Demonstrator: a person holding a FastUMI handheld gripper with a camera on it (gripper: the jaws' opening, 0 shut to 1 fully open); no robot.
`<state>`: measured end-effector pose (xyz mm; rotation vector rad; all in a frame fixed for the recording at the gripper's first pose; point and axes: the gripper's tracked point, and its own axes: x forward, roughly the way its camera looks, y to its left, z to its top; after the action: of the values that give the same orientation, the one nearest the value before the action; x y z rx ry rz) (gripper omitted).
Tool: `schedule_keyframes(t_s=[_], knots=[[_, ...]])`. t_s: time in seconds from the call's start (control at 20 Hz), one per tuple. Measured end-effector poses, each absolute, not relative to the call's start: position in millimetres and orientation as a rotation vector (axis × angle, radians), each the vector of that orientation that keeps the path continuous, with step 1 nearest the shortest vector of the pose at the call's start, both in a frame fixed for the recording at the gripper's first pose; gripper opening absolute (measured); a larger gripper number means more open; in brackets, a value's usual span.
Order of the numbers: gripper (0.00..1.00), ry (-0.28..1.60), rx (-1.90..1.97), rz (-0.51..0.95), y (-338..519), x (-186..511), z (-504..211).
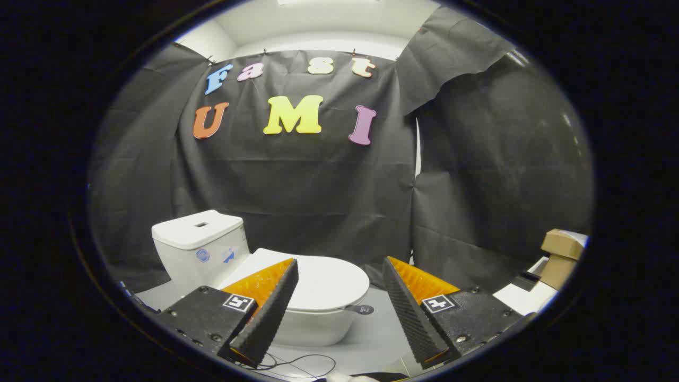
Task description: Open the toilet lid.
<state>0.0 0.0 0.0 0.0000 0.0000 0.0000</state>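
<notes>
The gripper (339,265) hangs with its fingers spread wide, holding nothing. Just beyond the left finger (268,313) sits a white toilet (313,323) with its lid (329,284) down (a tank (199,244) stands behind it). A cardboard box (562,254) lies beyond the right finger (408,313).

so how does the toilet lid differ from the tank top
The toilet lid is a wide rounded oval lying shut over the bowl just beyond the open gripper; the tank top is a smaller, squarer slab sitting higher, behind it. The tank top has a dark slot; the lid looks plain. Both are white and smooth.
</notes>
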Motion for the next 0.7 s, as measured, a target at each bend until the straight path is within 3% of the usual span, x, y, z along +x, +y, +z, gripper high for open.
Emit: schedule_keyframes(t_s=[0.7], knots=[[1.0,0.003,0.0,0.01,-0.2,4.2,-0.9]])
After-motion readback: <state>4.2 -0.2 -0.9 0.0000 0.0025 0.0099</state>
